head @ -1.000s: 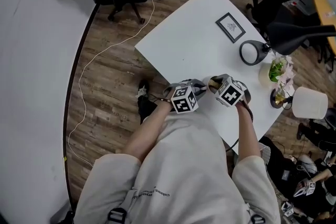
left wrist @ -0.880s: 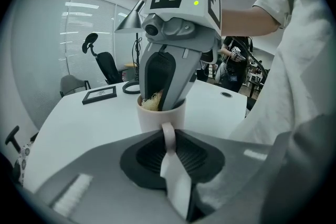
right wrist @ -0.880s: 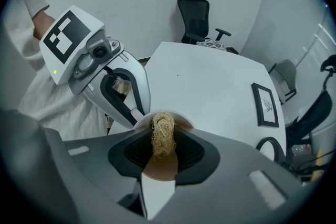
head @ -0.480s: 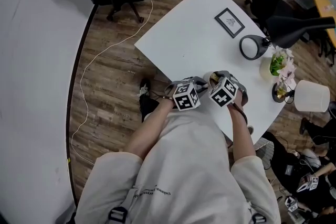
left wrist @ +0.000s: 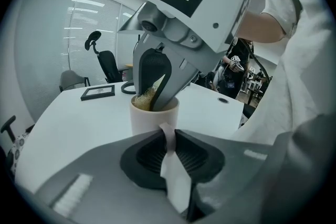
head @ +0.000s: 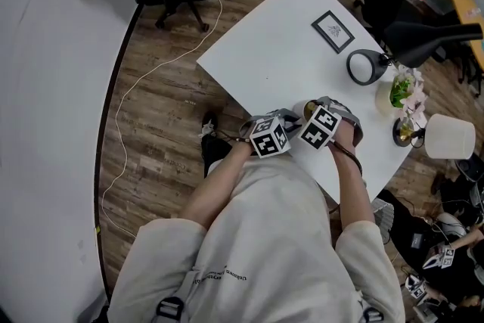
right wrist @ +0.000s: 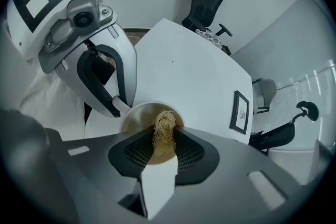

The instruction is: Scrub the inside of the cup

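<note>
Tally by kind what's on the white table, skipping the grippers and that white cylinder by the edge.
Cup: 1
Fibre scrubber, inside the cup: 1
Picture frame: 1
Black desk lamp: 1
Vases of flowers: 2
Total: 6

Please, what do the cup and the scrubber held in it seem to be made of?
The cup is probably glazed ceramic. It is off-white and smooth, with a thick wall and a solid handle, though plastic cannot be ruled out. The scrubber seems to be dry plant fibre, perhaps loofah. It is a pale yellow, matte tangle of coarse strands.
</note>
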